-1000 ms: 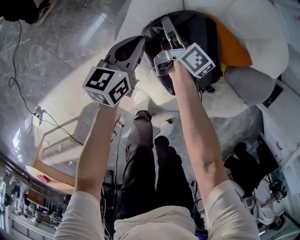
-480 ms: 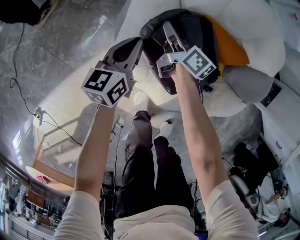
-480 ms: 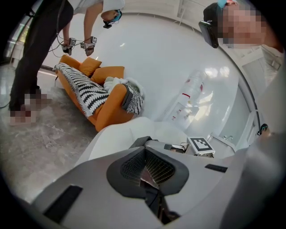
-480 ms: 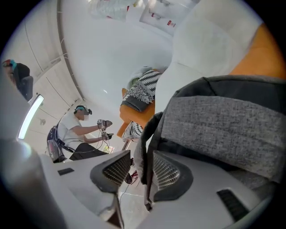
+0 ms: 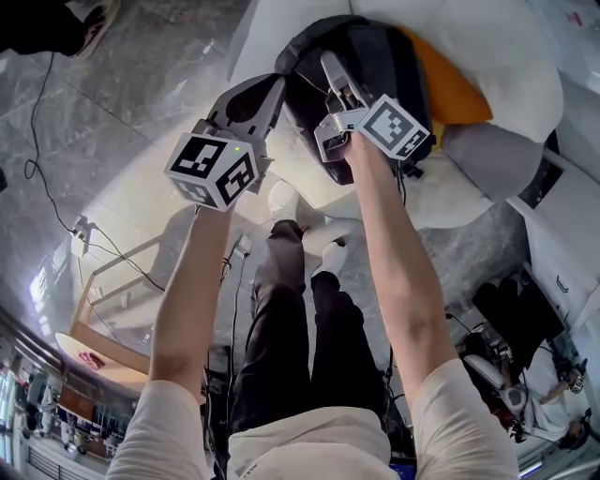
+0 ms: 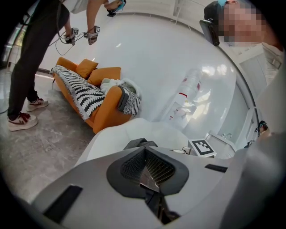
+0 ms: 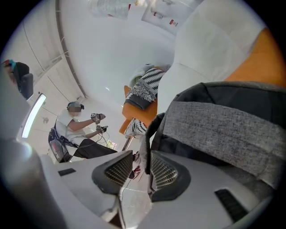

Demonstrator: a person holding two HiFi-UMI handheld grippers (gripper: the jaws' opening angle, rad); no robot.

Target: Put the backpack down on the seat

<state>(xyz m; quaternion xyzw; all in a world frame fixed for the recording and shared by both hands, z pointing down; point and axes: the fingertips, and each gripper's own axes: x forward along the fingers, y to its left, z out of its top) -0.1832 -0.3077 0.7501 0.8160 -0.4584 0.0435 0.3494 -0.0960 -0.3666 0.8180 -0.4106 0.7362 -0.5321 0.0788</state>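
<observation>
A dark grey and black backpack point(image 5: 380, 52) lies on the white seat point(image 5: 272, 28), against an orange cushion point(image 5: 450, 89). My right gripper point(image 5: 330, 67) is at the backpack's near top edge. In the right gripper view the backpack point(image 7: 223, 120) fills the right side. Its thin strap edge point(image 7: 145, 147) hangs between the jaws of the right gripper point(image 7: 135, 172). The strap lies against the right pad, with a gap to the left pad. These jaws have just been closing but stand open. My left gripper point(image 5: 270, 92) hovers left of the backpack; the left gripper point(image 6: 145, 167) is shut on nothing.
A grey cushion point(image 5: 487, 159) lies right of the backpack. An orange sofa point(image 6: 103, 112) with a striped throw stands beyond the seat, a standing person point(image 6: 31, 67) near it. Another person point(image 7: 80, 127) sits further off. A low wooden table point(image 5: 112, 300) and a cable point(image 5: 37, 141) are on the marble floor.
My right gripper has moved slightly up and away in the head view, still at the backpack's top edge. The left gripper has stayed where it was.
</observation>
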